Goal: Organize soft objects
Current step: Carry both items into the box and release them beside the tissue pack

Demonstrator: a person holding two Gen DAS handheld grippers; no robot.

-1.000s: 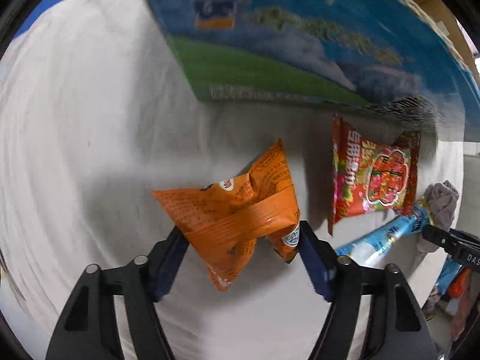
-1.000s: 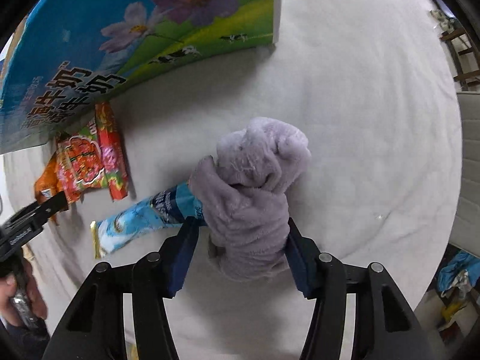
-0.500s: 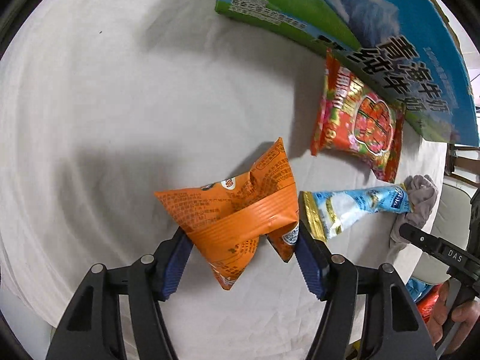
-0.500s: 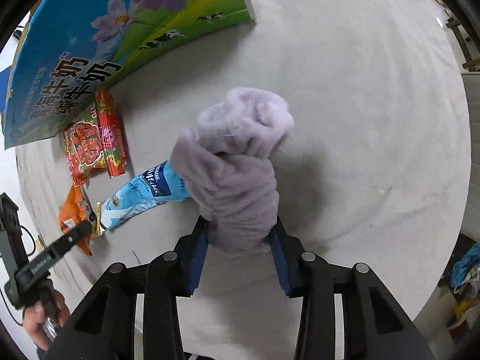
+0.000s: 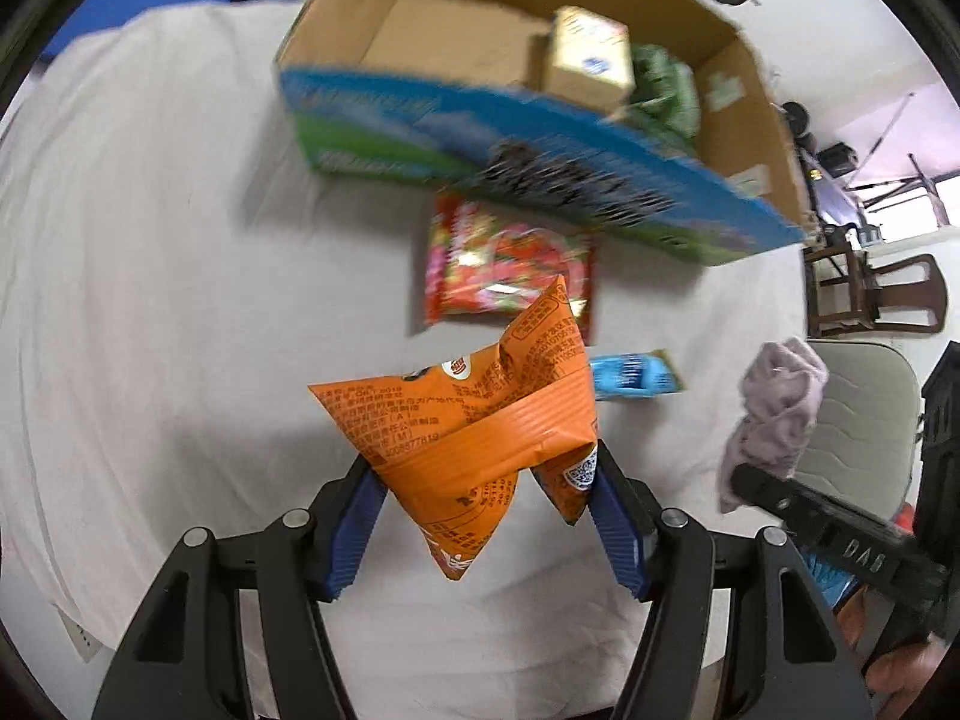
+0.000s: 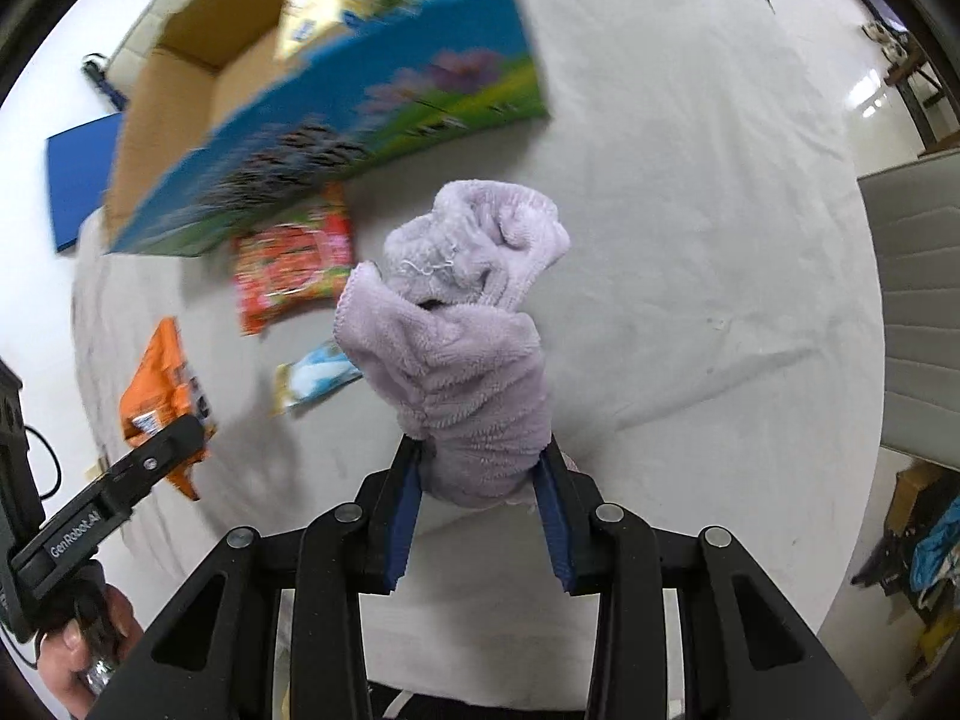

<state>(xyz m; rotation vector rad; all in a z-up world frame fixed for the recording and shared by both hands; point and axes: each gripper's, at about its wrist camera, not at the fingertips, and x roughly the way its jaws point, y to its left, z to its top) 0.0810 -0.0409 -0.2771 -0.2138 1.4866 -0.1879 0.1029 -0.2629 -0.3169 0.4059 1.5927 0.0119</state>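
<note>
Since a moment ago both my grippers have risen and tipped forward, so the open top of the cardboard box (image 5: 744,96) now shows where before I saw only its printed side. My left gripper (image 5: 483,516) has its jaws closed on the orange snack bag (image 5: 468,420), pinching it low down so the crumpled body stands clear above the fingers and cannot snag on the box wall. My right gripper (image 6: 477,504) has its jaws squeezed tight on the lilac fleece cloth (image 6: 462,324), gripped at its bunched base so the loose folds stay gathered rather than trailing.

Both things hang in the air above the white tabletop (image 5: 150,300), on the near side of the box. I hold them high because, as I judge it, the box is where the soft things go, and its wall must be cleared first. Inside it, at the far right, lie a pale carton (image 5: 591,60) and something green (image 5: 666,96); motion blur keeps me from telling what the green thing is.

Still lying on the tabletop are the red snack packet (image 5: 504,267), just in front of the box, and the blue wrapper (image 5: 633,373) nearer to me. They seem left for later trips.
</note>
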